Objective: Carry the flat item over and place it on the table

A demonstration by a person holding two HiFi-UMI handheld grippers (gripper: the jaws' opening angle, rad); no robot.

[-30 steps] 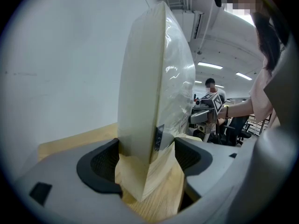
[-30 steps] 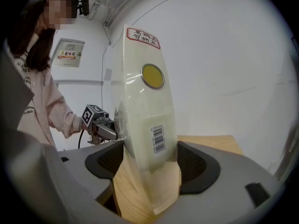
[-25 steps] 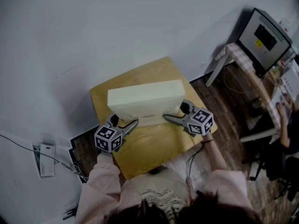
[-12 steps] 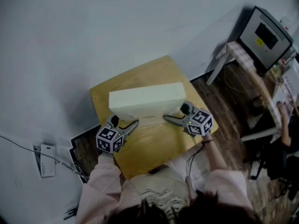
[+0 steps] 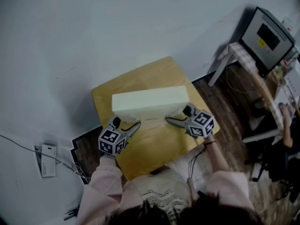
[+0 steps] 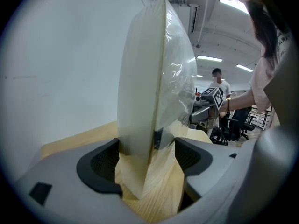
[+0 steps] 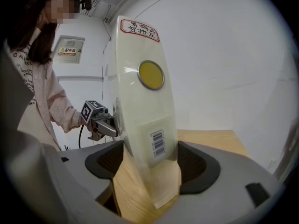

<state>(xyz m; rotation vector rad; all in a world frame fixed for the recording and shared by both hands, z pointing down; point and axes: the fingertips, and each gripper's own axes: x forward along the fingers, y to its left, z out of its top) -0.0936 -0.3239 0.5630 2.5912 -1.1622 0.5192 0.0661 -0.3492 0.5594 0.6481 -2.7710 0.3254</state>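
A flat cream box (image 5: 150,104) wrapped in clear film stands on its long edge over the small wooden table (image 5: 154,146). My left gripper (image 5: 134,125) is shut on the box's lower left end, and my right gripper (image 5: 169,121) on its lower right end. In the left gripper view the box (image 6: 149,78) rises between the jaws of my left gripper (image 6: 145,155), with the wood top just below it. In the right gripper view the box (image 7: 142,106), with a yellow round sticker and a barcode label, fills the jaws of my right gripper (image 7: 150,160). Whether its bottom edge touches the wood is unclear.
A white wall lies behind the table. A monitor (image 5: 267,36) sits on a small white stand (image 5: 232,55) at the right, over dark wood floor. A white device (image 5: 47,161) with cables lies on the floor at the left. A person sits at the right edge (image 5: 287,121).
The box and both grippers have shifted slightly to the right and lower over the table. Both grips are unchanged.
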